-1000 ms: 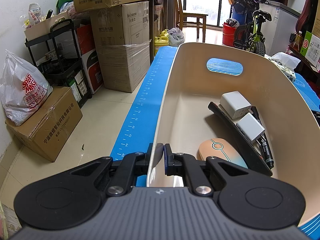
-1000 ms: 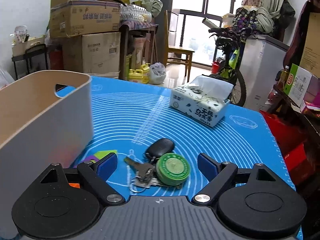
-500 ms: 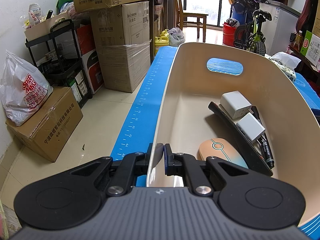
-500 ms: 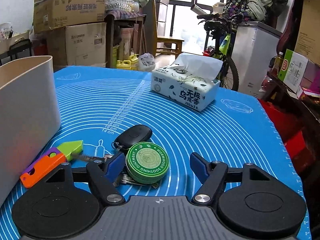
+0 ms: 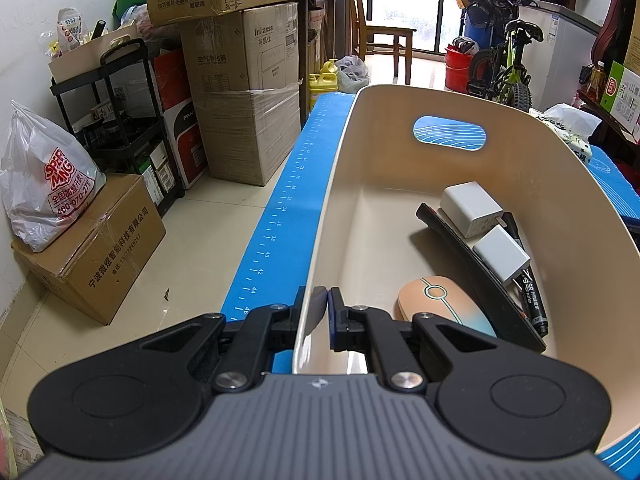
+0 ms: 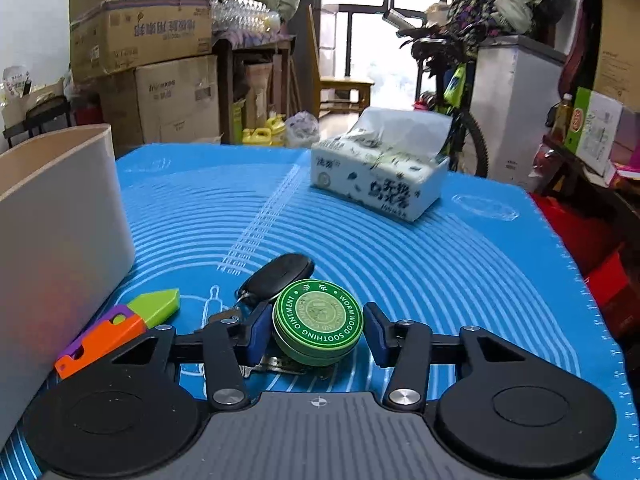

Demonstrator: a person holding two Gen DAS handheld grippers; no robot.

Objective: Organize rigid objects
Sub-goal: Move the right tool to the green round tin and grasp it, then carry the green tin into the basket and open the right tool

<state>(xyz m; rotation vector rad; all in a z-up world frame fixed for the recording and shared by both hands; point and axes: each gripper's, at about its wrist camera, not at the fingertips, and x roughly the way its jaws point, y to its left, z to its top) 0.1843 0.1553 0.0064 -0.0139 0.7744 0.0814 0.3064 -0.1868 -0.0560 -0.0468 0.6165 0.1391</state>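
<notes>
My left gripper (image 5: 325,312) is shut on the near wall of the beige bin (image 5: 400,94). Inside the bin lie two white chargers (image 5: 470,208), a peach mouse (image 5: 440,304), a black marker (image 5: 534,300) and a long dark flat object (image 5: 472,276). In the right wrist view a round green ointment tin (image 6: 318,322) rests on a bunch of keys (image 6: 224,316) with a black fob (image 6: 280,276). My right gripper (image 6: 316,328) straddles the tin, its jaws closing. The left pad sits close against it; a thin gap remains at the right pad.
An orange, purple and green toy knife (image 6: 120,328) lies left of the keys, beside the bin's outer wall (image 6: 60,220). A tissue box (image 6: 380,176) stands further back on the blue mat (image 6: 440,264). Cardboard boxes, a rack and a bicycle surround the table.
My right gripper came forward and down until the green tin sat between its fingers, and the jaws narrowed around it. The left gripper and the bin stayed still.
</notes>
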